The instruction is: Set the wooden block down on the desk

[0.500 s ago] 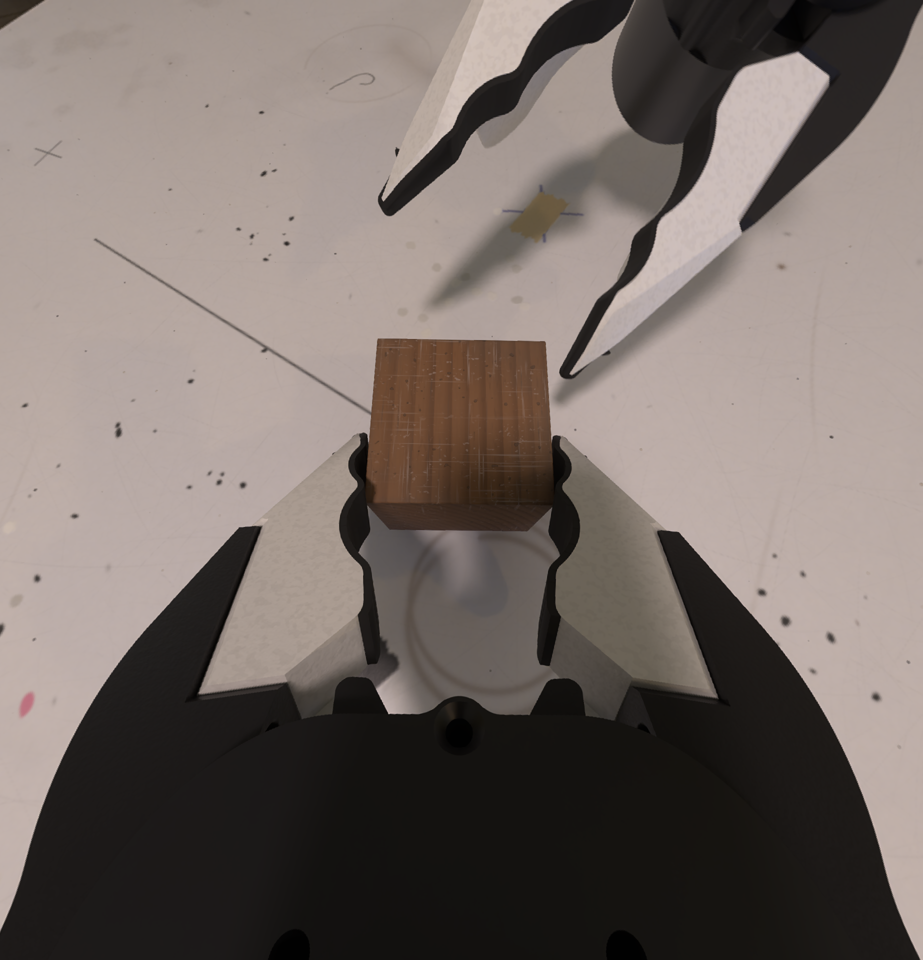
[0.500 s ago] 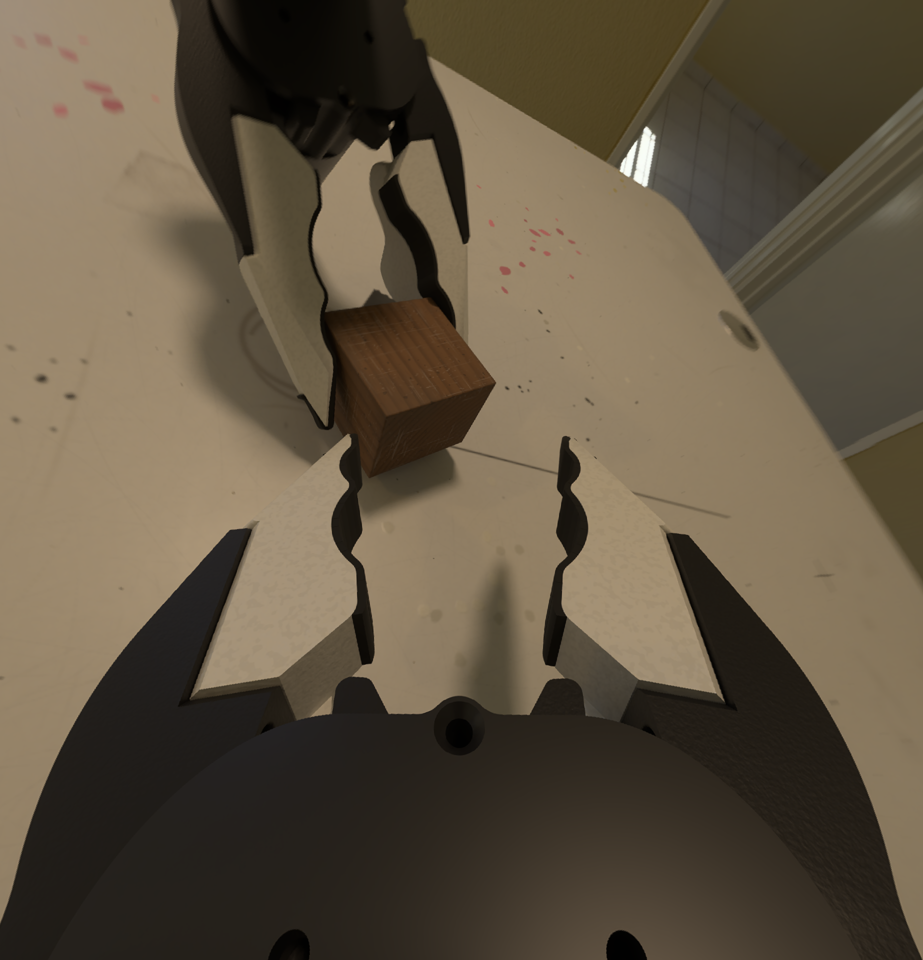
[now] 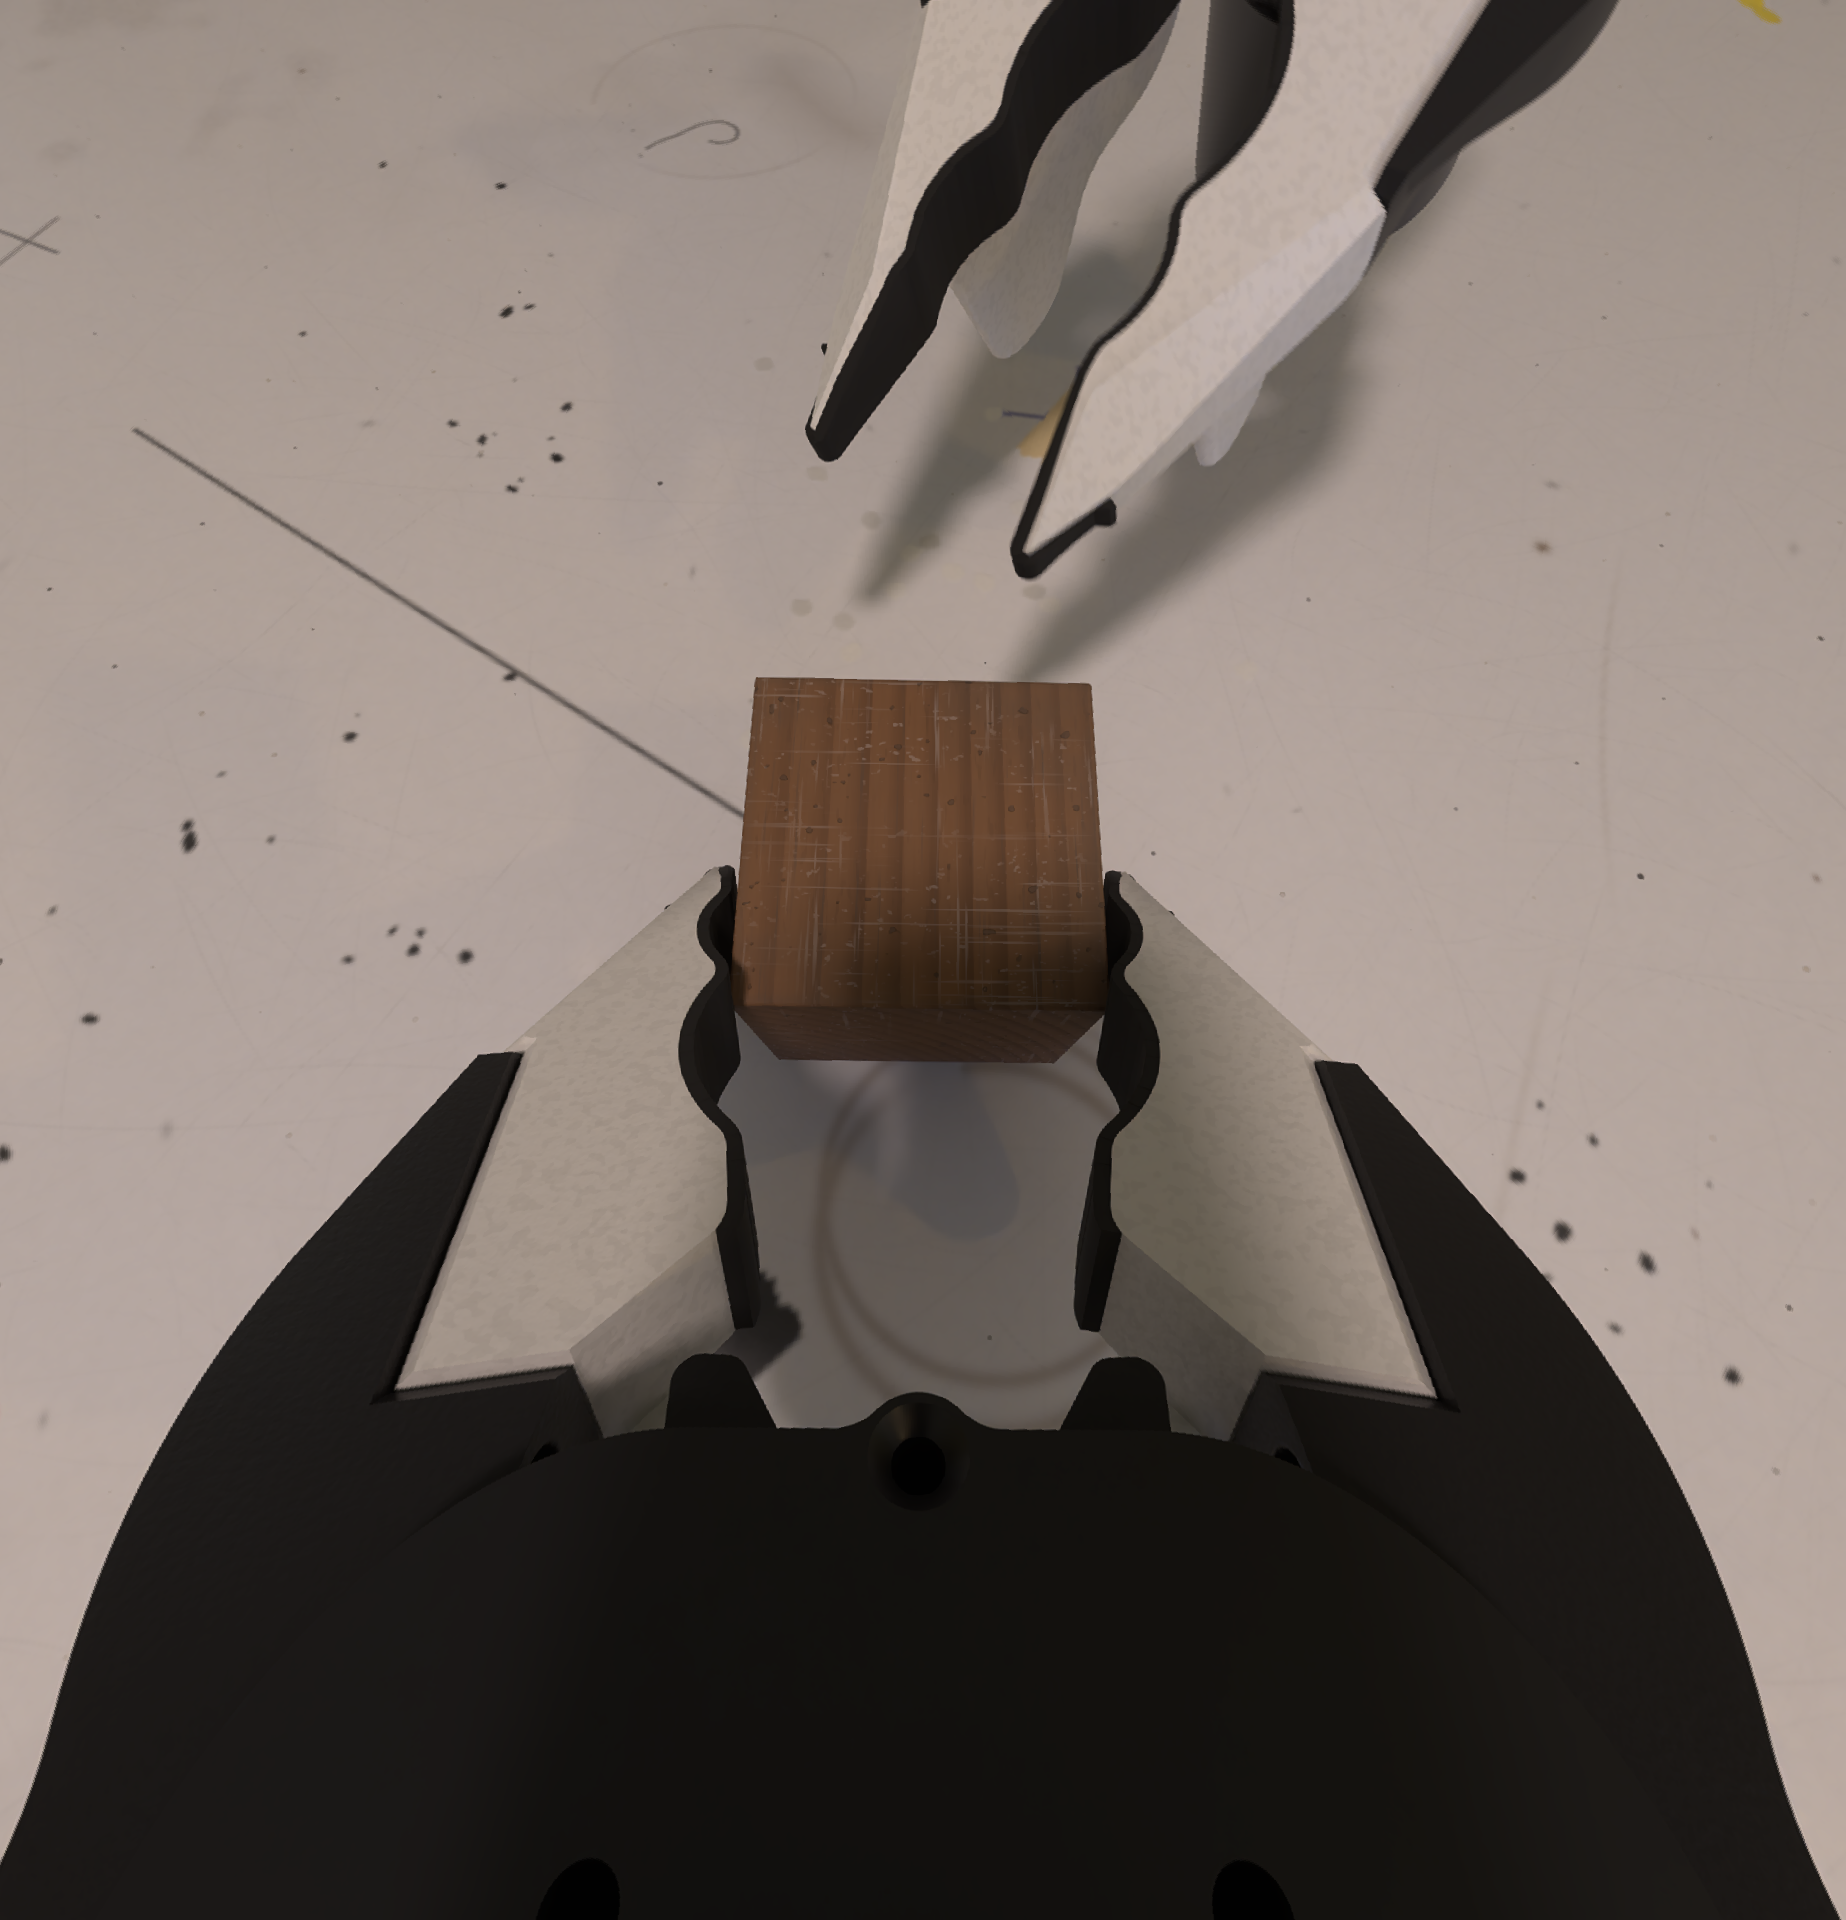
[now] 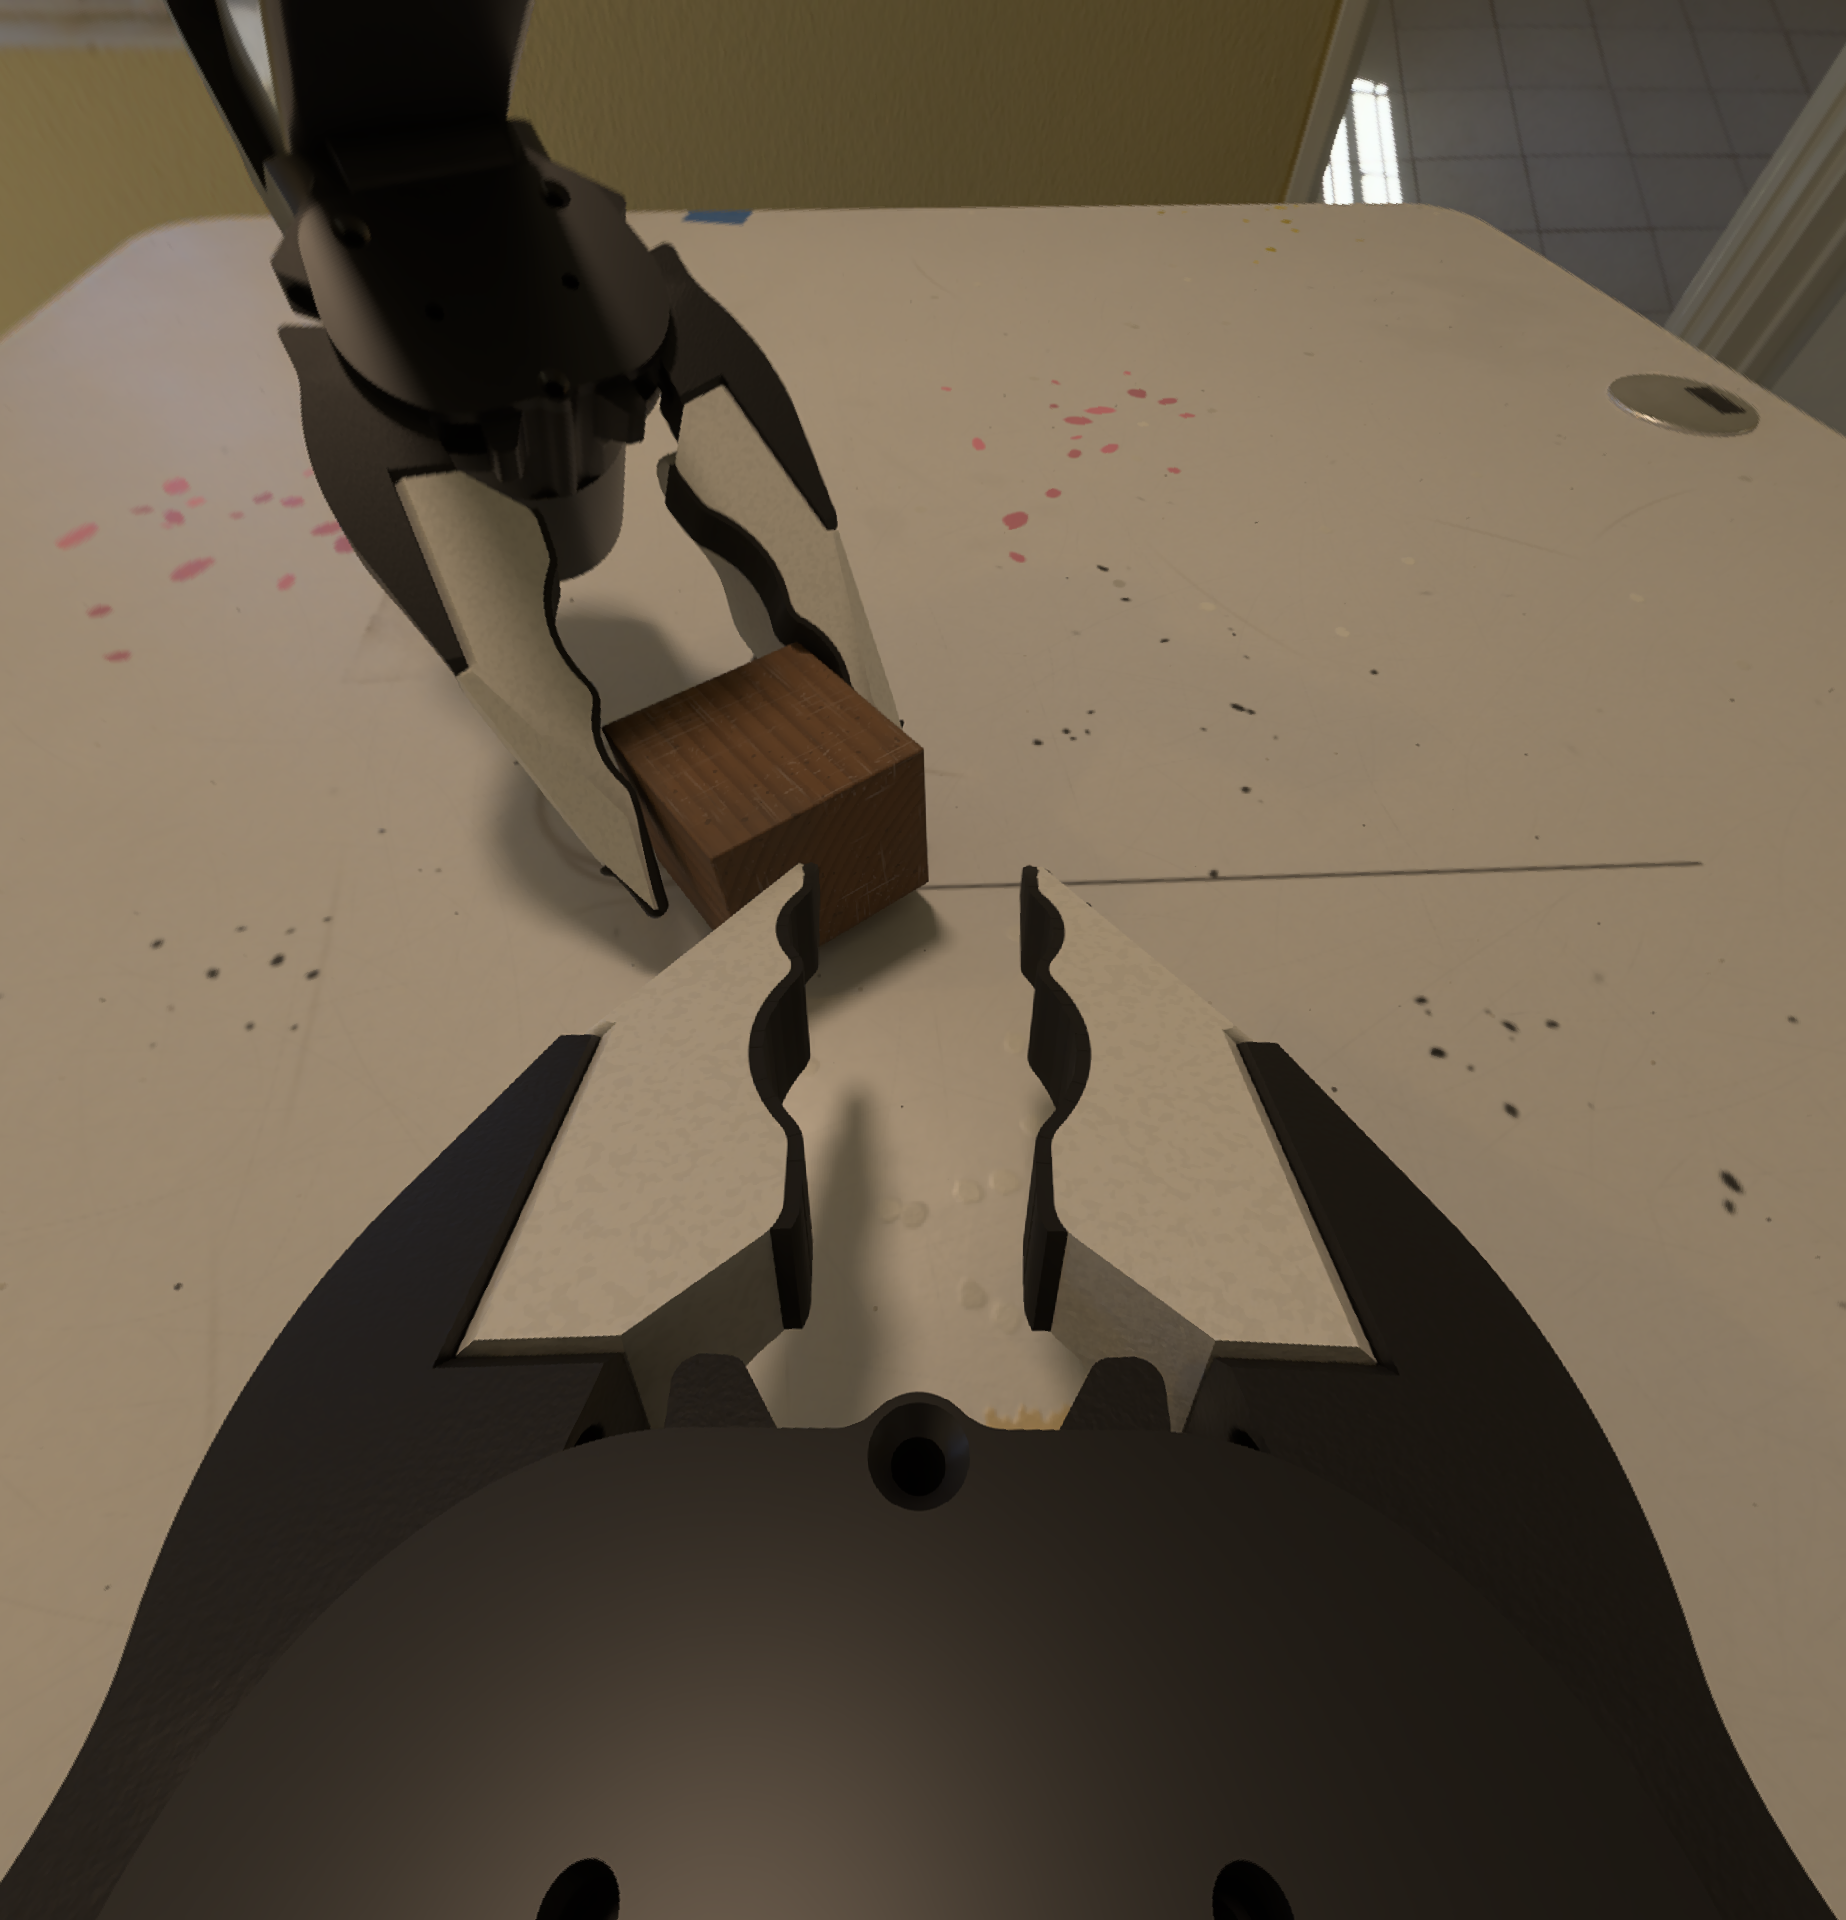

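The brown wooden block [image 3: 914, 862] sits between the fingertips of my left gripper [image 3: 917, 883], which is shut on its two sides. In the right wrist view the block [image 4: 784, 769] is very low over the pale desk [image 4: 1314, 727]; I cannot tell if it touches. There the left gripper [image 4: 768, 816] points steeply down. My right gripper [image 4: 919, 883] is open and empty, its tips just in front of the block's near corner. It also shows in the left wrist view [image 3: 929, 504], hovering beyond the block.
The desk is speckled with black and pink paint and crossed by a thin dark line [image 4: 1366, 873]. A round metal grommet [image 4: 1683, 403] is at the far right. Blue tape [image 4: 718, 216] marks the far edge. A yellow tape scrap [image 3: 1038, 436] lies under the right gripper.
My right gripper has drawn back from the block, tilted to a flatter angle and narrowed its jaws. The left gripper still holds the block in the same place.
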Robot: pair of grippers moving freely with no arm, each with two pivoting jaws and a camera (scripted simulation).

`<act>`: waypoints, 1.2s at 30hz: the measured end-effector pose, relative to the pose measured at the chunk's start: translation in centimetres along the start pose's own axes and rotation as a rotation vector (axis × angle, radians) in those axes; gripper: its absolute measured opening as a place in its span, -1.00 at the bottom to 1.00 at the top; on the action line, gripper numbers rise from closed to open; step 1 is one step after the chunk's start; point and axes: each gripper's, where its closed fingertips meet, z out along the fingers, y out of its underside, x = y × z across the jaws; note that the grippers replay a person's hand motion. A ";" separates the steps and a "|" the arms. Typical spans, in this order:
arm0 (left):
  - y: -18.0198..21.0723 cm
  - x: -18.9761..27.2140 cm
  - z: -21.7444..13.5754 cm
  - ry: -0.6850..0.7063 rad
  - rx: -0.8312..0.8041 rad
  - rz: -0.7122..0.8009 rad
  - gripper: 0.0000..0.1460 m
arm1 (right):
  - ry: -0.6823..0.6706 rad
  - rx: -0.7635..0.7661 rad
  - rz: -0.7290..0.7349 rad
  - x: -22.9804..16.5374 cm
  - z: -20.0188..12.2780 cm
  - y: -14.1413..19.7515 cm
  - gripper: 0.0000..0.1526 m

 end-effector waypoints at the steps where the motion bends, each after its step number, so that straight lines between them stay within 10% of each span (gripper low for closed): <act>1: 0.0 0.0 0.0 0.002 0.000 0.000 -0.05 | -0.006 0.008 0.018 0.1 -0.1 -0.1 -0.52; 11: 0.1 0.0 0.0 0.014 -0.002 -0.006 -0.05 | -0.028 0.055 0.112 0.8 -0.6 -0.5 -1.00; 36: 0.1 0.0 0.0 0.013 -0.003 -0.014 -0.05 | -0.032 0.028 0.166 1.3 -0.3 -0.1 -1.00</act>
